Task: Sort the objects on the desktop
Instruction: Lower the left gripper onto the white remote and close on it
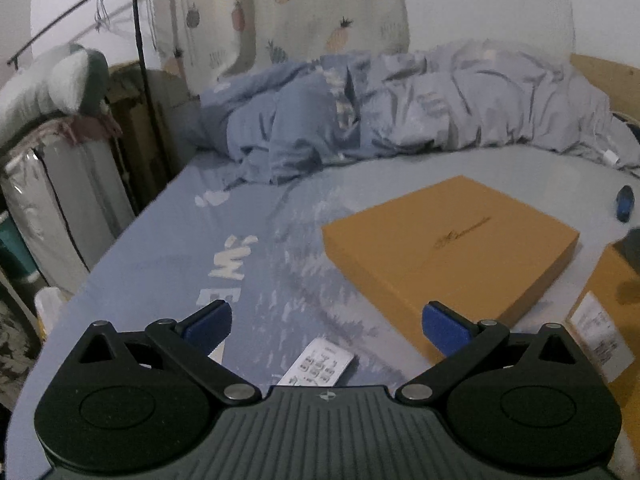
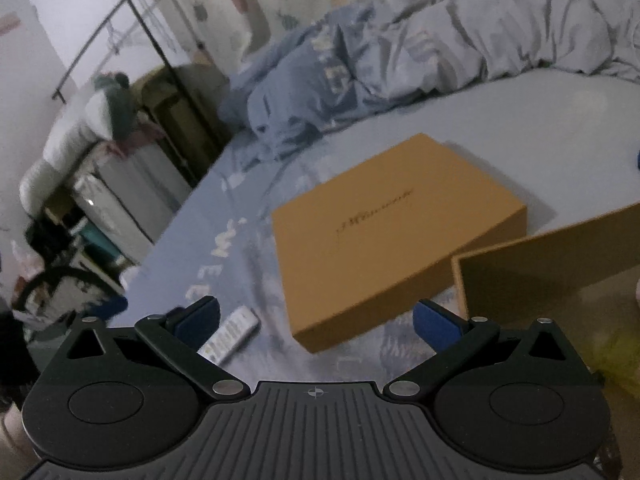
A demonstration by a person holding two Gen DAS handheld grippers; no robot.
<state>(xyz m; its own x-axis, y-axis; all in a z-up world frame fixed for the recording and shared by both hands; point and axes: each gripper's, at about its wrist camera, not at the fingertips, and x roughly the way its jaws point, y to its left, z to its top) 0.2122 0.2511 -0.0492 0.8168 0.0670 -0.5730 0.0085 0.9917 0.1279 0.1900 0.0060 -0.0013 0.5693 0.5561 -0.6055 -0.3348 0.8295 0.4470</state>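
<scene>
Both of my grippers are up over the bed point(image 1: 168, 248) right now, and I've got a clear look along each one. Left gripper point(image 1: 326, 326): jaws spread wide apart, nothing between the blue pads point(image 1: 208, 326). Right gripper point(image 2: 316, 320): same story, jaws wide apart, nothing held.

Straight ahead sits the flat orange box point(image 1: 452, 240), lid on, resting on the blue sheet, with a line of script across its top. From the right wrist view that same box point(image 2: 396, 236) fills the middle of my picture, just beyond the right pad.

Close under my left gripper lies a white remote control point(image 1: 320, 366), flat on the sheet, near the front-left corner of the box but apart from it. On the right wrist view the remote point(image 2: 232, 334) peeks out just past my left finger.

To the right there's a second, open cardboard box point(image 2: 552, 268), its near wall standing beside the orange one. Far right, a small blue object point(image 1: 624, 202) lies on the sheet, well apart from everything; I can't tell what it is.

The crumpled blue duvet point(image 1: 400, 108) is heaped at the back.
</scene>
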